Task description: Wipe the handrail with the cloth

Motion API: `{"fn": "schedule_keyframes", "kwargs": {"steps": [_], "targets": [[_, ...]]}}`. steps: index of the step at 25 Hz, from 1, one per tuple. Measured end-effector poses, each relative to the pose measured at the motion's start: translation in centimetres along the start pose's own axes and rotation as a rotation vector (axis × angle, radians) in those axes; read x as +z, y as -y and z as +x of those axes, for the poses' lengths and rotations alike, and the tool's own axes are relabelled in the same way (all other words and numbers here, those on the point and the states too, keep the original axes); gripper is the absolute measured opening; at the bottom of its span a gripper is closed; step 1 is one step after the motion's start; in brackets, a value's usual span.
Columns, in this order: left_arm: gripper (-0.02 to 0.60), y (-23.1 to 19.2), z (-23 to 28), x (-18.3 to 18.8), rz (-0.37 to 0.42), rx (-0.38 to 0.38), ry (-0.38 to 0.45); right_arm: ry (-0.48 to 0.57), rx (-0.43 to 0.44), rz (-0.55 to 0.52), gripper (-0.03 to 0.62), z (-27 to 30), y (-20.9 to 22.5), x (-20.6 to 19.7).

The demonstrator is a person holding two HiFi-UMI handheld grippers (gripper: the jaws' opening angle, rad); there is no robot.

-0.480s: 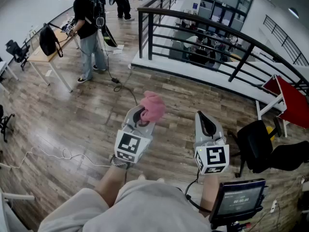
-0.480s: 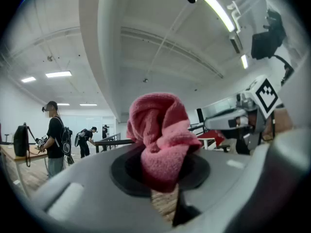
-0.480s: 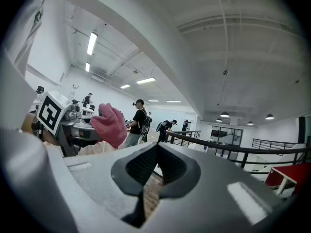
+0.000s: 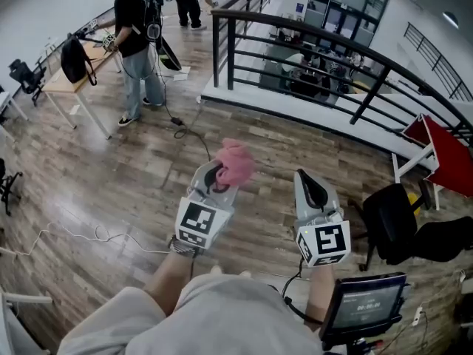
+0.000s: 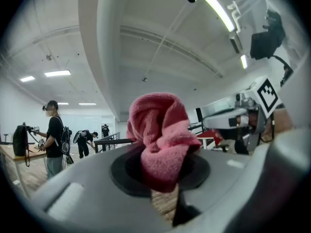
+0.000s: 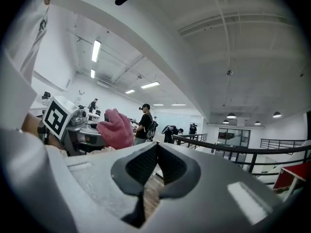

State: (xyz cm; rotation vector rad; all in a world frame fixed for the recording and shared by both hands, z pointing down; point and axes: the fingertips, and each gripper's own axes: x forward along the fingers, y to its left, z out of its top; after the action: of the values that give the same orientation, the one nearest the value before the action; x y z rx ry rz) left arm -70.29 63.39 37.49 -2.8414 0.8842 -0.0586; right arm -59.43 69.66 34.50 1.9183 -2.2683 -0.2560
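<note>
firmly around the bunched pink cloth (image 4: 235,161), left gripper (image 4: 220,174); right gripper (image 4: 313,187) beside it, closed and empty

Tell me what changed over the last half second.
Almost nothing. The right gripper edged slightly left, and the person by the table shifted a little. Unchanged: the left gripper is shut on the pink cloth, the right is shut and empty, and both are short of the handrail.
</note>
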Motion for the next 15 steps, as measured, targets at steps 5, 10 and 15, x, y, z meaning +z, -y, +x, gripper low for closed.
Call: {"fn": "schedule_keyframes", "kwargs": {"steps": [5, 10, 15], "targets": [[0.095, 0.5, 0.3, -0.3, -0.008, -0.007, -0.012, -0.031, 0.019, -0.011, 0.0, 0.0, 0.1, -0.9], [0.095, 1.7, 0.8, -0.9, -0.007, -0.005, -0.034, -0.058, 0.062, 0.001, 0.001, -0.6, 0.2, -2.1], [0.095, 2.5, 1.1, -0.9, -0.007, 0.015, -0.048, -0.086, 0.081, -0.005, 0.0, -1.1, 1.0, -2.7]]}}
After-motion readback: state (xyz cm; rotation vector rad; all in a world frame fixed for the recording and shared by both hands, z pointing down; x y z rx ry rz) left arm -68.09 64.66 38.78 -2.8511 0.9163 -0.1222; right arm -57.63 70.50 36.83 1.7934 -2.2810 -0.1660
